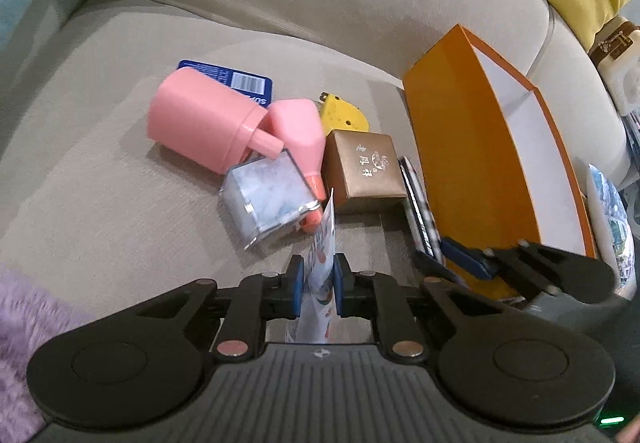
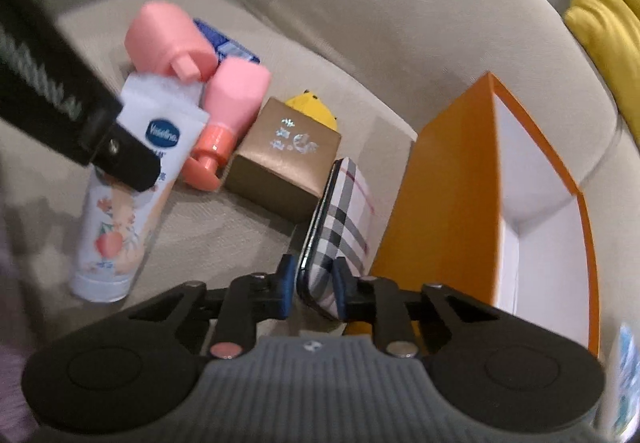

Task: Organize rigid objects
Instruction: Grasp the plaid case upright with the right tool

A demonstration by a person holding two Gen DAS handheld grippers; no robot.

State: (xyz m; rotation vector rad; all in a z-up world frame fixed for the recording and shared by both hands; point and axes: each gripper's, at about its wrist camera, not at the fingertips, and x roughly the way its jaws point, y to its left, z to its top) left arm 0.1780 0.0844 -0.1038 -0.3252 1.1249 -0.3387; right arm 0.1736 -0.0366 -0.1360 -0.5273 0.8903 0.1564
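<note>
1. The left gripper (image 1: 317,285) is closed on a white Vaseline tube (image 2: 120,211) printed with peach flowers, held left of the orange box (image 2: 448,211).
2. The right gripper (image 2: 313,289) is clamped on a flat plaid-patterned case (image 2: 344,219), held edge-up just beside the orange box.
3. A gold box (image 1: 366,167), two pink bottles (image 1: 200,119) and a yellow item (image 1: 342,115) are seen lying left of the orange box on the beige sofa (image 1: 120,203).

My sofa (image 1: 280,3) is beige. On it I see two pink bottles (image 1: 200,119), one with a coral cap (image 2: 208,159), a yellow toy (image 1: 344,115) and a bronze box (image 1: 364,167) with silver lettering. The tray (image 2: 448,195) is orange outside, white inside. My plaid case (image 2: 344,211) is pale with black and red stripes; my tube (image 2: 120,211) is white with peach flowers.
</note>
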